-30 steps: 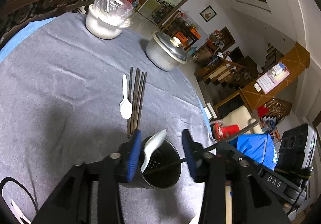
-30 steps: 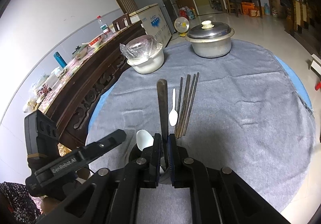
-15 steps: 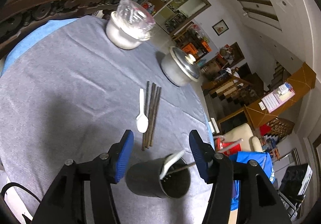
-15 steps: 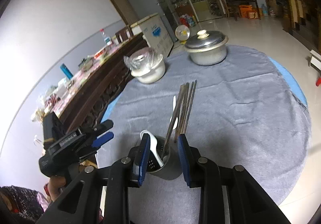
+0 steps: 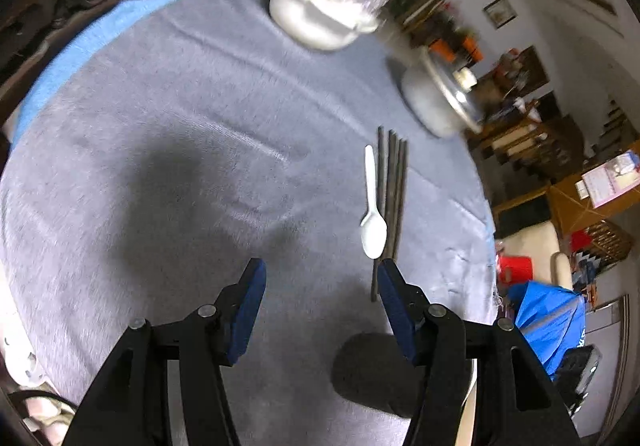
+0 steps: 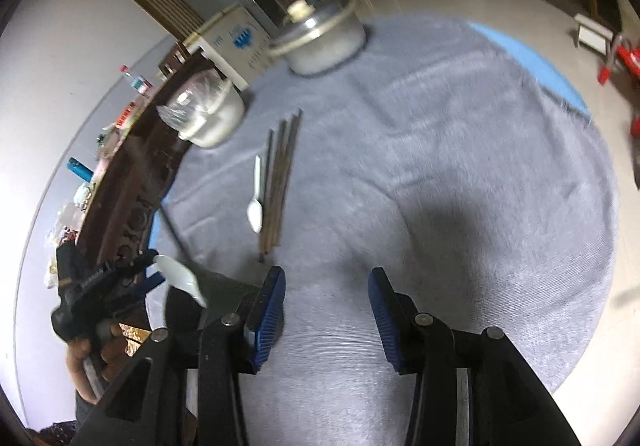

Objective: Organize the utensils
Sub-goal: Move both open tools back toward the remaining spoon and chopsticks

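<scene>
Both empty: left gripper [image 5: 320,288] spread wide above the grey-clothed round desk [image 5: 180,166], right gripper [image 6: 326,296] likewise spread over bare cloth. Near the far middle, a small white plastic spoon [image 5: 373,216] touching a bundle of dark wooden chopsticks [image 5: 391,206]. Low at the frame edge, a dark cylindrical utensil holder [image 5: 370,374], already holding a white ladle-shaped spoon [image 6: 180,278]. Risks, judged from here — thin sticks rolling apart or slipping under a single pinch, the spoon dragged along with them, and the holder knocked over by a careless sweep.
</scene>
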Action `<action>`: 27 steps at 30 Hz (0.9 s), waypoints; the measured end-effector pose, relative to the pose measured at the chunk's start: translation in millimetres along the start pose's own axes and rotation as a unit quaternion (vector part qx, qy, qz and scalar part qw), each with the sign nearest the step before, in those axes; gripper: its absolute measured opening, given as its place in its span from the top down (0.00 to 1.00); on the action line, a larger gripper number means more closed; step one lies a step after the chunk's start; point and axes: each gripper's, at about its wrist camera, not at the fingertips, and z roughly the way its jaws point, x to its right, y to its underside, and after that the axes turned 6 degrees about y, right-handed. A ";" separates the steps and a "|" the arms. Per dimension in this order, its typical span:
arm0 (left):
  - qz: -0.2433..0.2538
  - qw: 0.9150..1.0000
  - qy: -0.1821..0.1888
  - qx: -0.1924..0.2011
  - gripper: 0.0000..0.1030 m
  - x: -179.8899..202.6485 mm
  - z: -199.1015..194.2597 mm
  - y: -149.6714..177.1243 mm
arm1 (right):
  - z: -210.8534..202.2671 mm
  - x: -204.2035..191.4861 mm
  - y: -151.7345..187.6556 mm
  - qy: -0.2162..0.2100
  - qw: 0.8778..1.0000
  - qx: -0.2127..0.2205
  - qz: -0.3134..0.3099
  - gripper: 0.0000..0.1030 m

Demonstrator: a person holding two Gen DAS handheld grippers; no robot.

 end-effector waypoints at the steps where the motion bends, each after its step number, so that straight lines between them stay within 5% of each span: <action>1: -0.002 1.000 -0.006 -0.019 0.43 1.4 9.6 -8.6 | 4.2 2.6 -0.9 0.001 1.000 -0.004 0.000 0.54; 11: -0.034 0.988 -0.051 -0.144 0.44 41.4 103.5 -79.0 | 35.7 16.7 -18.2 0.010 0.999 -0.032 0.008 0.54; 19: -0.006 0.981 -0.099 -0.169 0.45 72.4 160.2 -103.0 | 46.1 24.2 -27.8 0.016 0.999 -0.039 0.010 0.54; 27: 0.020 0.973 -0.145 -0.177 0.63 79.8 185.7 -111.9 | 48.4 28.4 -34.6 0.024 0.999 -0.042 0.010 0.54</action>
